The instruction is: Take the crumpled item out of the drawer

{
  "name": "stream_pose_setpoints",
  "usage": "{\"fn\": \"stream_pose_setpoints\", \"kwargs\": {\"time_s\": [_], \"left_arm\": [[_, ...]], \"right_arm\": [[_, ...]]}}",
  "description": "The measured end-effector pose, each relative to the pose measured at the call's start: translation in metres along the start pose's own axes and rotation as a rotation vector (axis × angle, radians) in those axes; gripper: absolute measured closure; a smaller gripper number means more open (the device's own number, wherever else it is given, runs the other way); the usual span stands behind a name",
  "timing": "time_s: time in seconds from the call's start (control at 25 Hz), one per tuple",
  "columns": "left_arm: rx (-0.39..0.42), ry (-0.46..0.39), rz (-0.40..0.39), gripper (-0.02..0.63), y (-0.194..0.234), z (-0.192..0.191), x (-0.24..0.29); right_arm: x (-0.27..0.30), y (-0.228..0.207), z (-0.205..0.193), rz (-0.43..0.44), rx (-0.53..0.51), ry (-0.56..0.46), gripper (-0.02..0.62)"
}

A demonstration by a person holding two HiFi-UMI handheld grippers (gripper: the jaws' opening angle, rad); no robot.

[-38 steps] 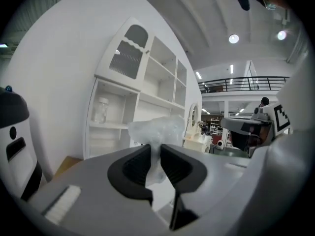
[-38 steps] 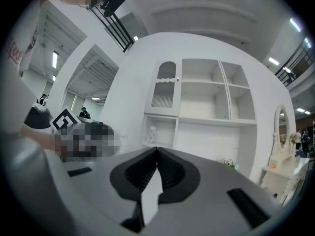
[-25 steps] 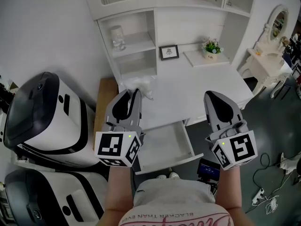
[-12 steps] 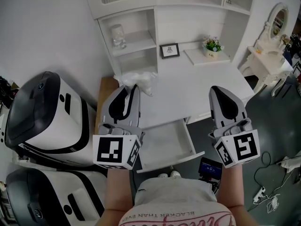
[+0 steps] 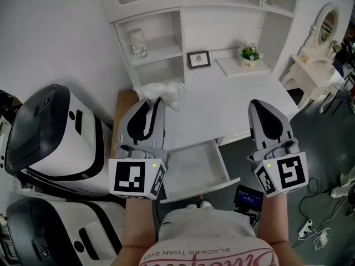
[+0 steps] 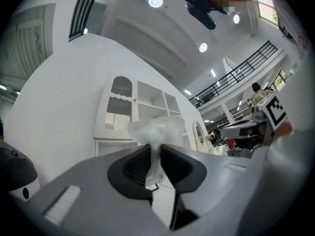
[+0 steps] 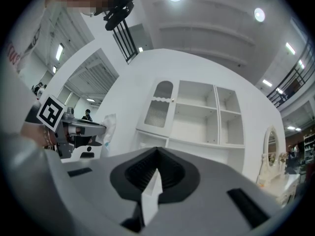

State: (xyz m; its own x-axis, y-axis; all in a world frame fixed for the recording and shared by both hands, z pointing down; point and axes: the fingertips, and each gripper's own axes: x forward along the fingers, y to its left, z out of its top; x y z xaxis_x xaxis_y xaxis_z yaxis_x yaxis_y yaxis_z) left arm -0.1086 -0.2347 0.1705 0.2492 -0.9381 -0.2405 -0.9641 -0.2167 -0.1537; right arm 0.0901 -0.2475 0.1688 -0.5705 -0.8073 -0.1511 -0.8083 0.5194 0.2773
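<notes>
The crumpled item is a clear plastic bag [image 5: 161, 92]. It hangs pinched at the tips of my left gripper [image 5: 157, 103], above the left edge of the white desk [image 5: 233, 101]. In the left gripper view, the bag [image 6: 156, 131] bunches out above the jaws of the left gripper [image 6: 154, 157], whose pads are shut on its neck. The white drawer [image 5: 194, 170] stands pulled out below the desk's front, and nothing shows inside it. My right gripper [image 5: 258, 106] hovers over the desk's right front corner. In its own view the right gripper [image 7: 157, 156] is shut with nothing between its jaws.
A framed picture [image 5: 199, 60], a small potted plant [image 5: 249, 54] and a flat white pad [image 5: 236, 67] sit at the back of the desk. A glass jar [image 5: 138, 43] stands on the shelf. Two white-and-black machines [image 5: 50, 137] crowd the left. A white vanity [image 5: 316, 65] is at right.
My left gripper has lifted a little with the bag, which now sits higher and nearer the shelf unit. The right gripper has drifted slightly right.
</notes>
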Motion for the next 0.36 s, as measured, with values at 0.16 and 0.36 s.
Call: {"fn": "stream_pose_setpoints", "kwargs": {"time_s": [0.16,0.36], "left_arm": [[0.009,0.002,0.004,0.536,-0.0014,0.0011,0.0001],[0.016,0.000,0.006,0.535,-0.0041,0.0024,-0.0005]], "right_arm": [[-0.0007,-0.0014,-0.0011,0.004,-0.002,0.006,0.589],[-0.0024,-0.0019,-0.0030,0.005,-0.004,0.010,0.589]]}}
